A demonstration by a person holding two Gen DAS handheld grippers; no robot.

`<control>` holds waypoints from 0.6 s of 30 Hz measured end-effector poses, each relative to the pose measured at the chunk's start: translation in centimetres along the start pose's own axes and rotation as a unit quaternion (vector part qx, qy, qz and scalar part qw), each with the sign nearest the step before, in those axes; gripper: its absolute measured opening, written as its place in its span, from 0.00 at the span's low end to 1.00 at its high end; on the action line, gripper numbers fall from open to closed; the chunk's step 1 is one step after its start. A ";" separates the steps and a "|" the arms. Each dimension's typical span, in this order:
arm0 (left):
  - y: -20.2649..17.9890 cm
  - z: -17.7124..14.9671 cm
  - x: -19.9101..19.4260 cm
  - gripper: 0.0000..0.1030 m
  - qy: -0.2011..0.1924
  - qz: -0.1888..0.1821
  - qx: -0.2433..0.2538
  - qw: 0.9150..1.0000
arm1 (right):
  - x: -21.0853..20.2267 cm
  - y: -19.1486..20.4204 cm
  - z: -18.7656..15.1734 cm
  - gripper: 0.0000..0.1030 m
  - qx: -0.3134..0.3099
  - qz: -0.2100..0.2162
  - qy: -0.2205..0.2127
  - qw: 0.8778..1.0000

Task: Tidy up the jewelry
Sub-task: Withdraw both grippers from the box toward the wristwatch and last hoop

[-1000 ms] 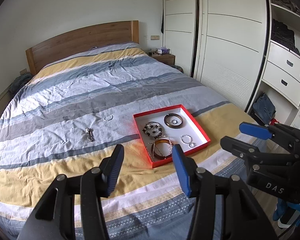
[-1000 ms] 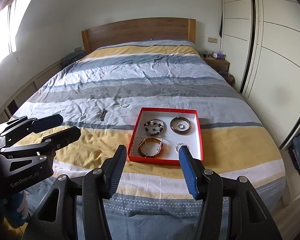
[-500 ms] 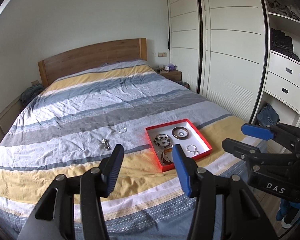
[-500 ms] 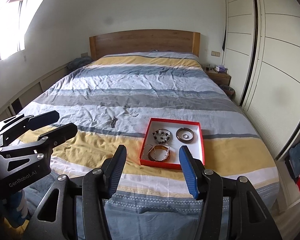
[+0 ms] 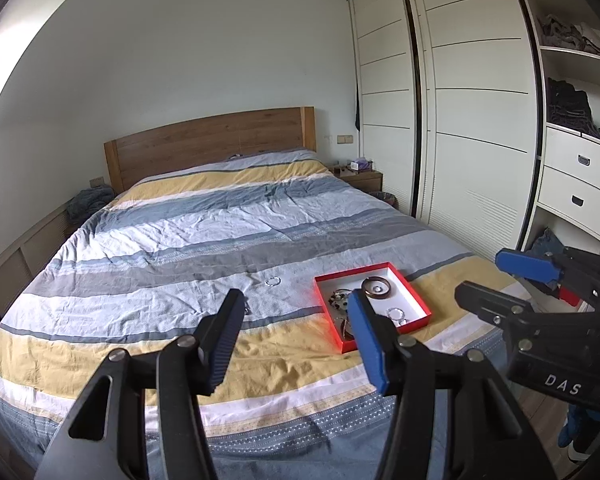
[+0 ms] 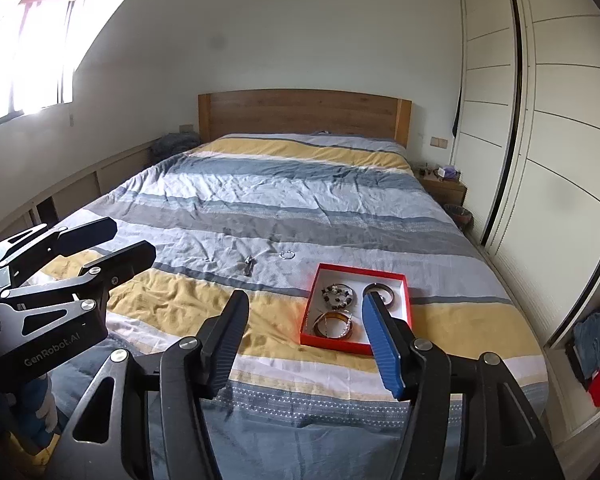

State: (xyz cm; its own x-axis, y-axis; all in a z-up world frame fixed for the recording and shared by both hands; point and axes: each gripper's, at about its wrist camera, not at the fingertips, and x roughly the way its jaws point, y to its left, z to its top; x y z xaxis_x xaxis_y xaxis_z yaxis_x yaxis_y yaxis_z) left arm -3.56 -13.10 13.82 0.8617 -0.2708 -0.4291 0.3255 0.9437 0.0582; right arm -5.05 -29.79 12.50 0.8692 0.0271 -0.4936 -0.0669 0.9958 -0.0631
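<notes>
A red-rimmed white tray (image 6: 407, 292) lies on the striped bed near its foot and holds several bracelets and rings; it also shows in the left wrist view (image 5: 414, 292). A small silver ring (image 6: 287, 255) and a dark metal piece (image 6: 249, 265) lie loose on the cover left of the tray; the ring also shows in the left wrist view (image 5: 273, 281). My left gripper (image 5: 294, 316) is open and empty, well short of the bed's foot. My right gripper (image 6: 306, 320) is open and empty, also back from the bed.
The striped bed (image 6: 284, 196) has a wooden headboard (image 6: 304, 114). A white wardrobe (image 5: 460, 120) with sliding doors stands on the right, with open shelves and drawers (image 5: 580, 184). A nightstand (image 6: 444, 188) stands by the headboard.
Both grippers have pulled back and tilted up from the bed. The tray and loose pieces look smaller and lower in view. Both stay open and empty.
</notes>
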 end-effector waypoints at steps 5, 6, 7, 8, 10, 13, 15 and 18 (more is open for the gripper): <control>0.1 -0.2 -1.4 0.51 -0.009 0.004 0.001 1.000 | -1.1 0.5 -0.1 0.58 -0.004 0.002 -0.009 1.000; 0.1 -0.2 -1.5 0.51 -0.010 0.005 0.001 1.000 | -1.3 0.6 -0.1 0.58 -0.005 0.002 -0.011 1.000; 0.2 -0.2 -1.6 0.51 -0.012 0.005 0.000 1.000 | -1.4 0.6 -0.1 0.59 -0.005 0.002 -0.012 1.000; 0.2 -0.2 -1.7 0.52 -0.012 0.005 -0.001 1.000 | -1.5 0.7 -0.1 0.59 -0.005 0.002 -0.013 1.000; 0.4 -0.2 -1.7 0.52 -0.016 0.007 -0.003 1.000 | -1.5 0.7 -0.1 0.60 -0.005 0.002 -0.013 1.000; 0.7 -0.2 -1.6 0.52 -0.016 0.009 -0.005 1.000 | -1.5 0.7 -0.1 0.61 -0.005 0.002 -0.013 1.000; 0.9 -0.3 -1.3 0.52 -0.014 0.011 -0.006 1.000 | -1.5 0.7 -0.2 0.61 -0.005 0.003 -0.011 1.000; 1.2 -0.5 -0.6 0.52 -0.009 0.013 -0.008 1.000 | -1.0 1.0 -0.2 0.61 -0.004 0.006 -0.005 1.000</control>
State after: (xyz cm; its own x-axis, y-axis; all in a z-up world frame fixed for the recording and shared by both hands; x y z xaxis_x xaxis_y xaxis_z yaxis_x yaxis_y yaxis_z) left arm -3.91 -11.73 13.66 0.8767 -0.2496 -0.4112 0.2967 0.9535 0.0537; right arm -6.09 -28.88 12.82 0.8731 0.0390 -0.4859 -0.0806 0.9946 -0.0650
